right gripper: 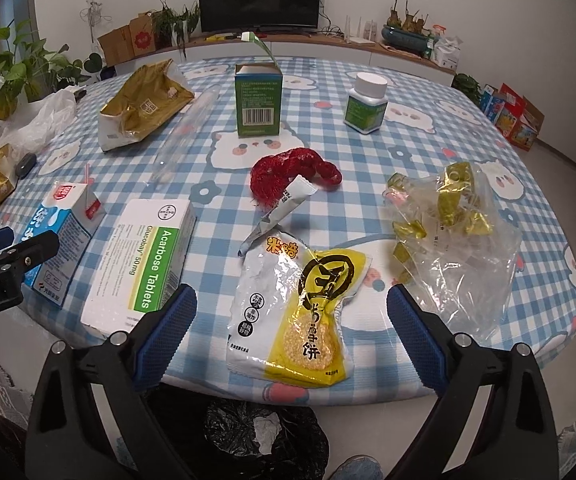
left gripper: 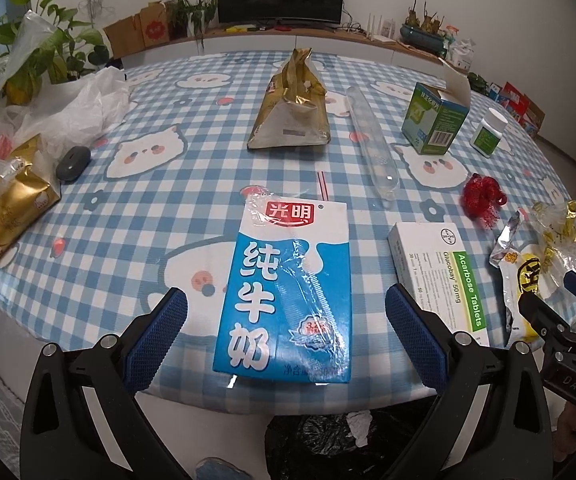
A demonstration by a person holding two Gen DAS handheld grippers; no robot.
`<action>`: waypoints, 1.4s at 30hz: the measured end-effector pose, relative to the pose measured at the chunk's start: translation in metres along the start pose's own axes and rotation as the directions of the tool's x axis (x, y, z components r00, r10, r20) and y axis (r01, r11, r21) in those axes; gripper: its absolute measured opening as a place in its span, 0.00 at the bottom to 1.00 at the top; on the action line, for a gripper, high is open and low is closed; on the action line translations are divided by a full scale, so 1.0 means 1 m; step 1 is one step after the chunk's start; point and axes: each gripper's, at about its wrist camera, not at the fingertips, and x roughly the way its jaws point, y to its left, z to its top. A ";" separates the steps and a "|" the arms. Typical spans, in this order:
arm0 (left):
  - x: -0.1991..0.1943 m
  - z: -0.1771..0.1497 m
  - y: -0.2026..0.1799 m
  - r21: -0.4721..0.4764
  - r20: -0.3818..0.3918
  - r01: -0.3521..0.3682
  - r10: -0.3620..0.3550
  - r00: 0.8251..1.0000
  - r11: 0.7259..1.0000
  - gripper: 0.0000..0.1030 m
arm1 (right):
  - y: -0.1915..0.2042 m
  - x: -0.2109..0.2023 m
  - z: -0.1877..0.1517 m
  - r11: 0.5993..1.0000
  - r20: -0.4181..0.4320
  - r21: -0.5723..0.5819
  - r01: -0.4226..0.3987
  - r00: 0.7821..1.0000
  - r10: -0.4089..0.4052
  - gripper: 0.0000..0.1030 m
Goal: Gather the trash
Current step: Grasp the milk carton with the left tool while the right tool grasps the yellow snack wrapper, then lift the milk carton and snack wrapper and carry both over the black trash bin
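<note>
- Left gripper [left gripper: 285, 322] hovers at the near edge of the tabletop [left gripper: 167, 168], jaws spread wide and gripping nothing, blue pads either side of the milk carton [left gripper: 288, 296] without touching it.
- That blue-and-white carton lies flat right at the near edge, a crinkled plastic straw wrapper across its face.
- Just right of it sits the white Acarbose tablet box [left gripper: 440, 272], also lying flat.
- Right gripper [right gripper: 291, 330] is released too, jaws wide apart, framing the yellow-and-white snack wrapper [right gripper: 296, 312] that lies flat by the near edge.
- A small torn sachet [right gripper: 283, 212] lies just beyond the wrapper, its far tip against the red mesh netting [right gripper: 292, 176].
- To the right, a clear plastic bag [right gripper: 456, 240] with gold foil scraps inside.
- Farther back: an open green carton [right gripper: 258, 100] standing upright, and a white-capped pill bottle [right gripper: 366, 102] to its right.
- Far centre in the left view, a crumpled gold bag [left gripper: 292, 104]; a clear plastic tube [left gripper: 372, 140] lies to its right.
- Left edge: another gold pack [left gripper: 7, 216], a grey computer mouse [left gripper: 73, 163] and loose white plastic bags [left gripper: 71, 108].
- Below the tabletop edge, a black bin bag [right gripper: 263, 436] with a white scrap in it.
</note>
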 end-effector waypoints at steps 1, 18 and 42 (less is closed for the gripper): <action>0.003 0.001 0.000 -0.001 -0.004 -0.004 0.004 1.000 1.000 0.93 | 0.001 0.004 0.000 1.000 -0.005 0.001 0.002 1.000 -0.002 0.88; 0.045 0.008 0.001 -0.006 -0.079 -0.026 0.025 0.997 1.000 0.76 | -0.006 0.040 0.005 0.999 -0.056 0.037 0.003 0.998 -0.001 0.69; 0.037 0.007 -0.001 -0.007 -0.070 0.006 -0.006 0.997 1.000 0.60 | -0.009 0.032 0.005 0.999 -0.043 0.052 -0.017 0.999 0.019 0.37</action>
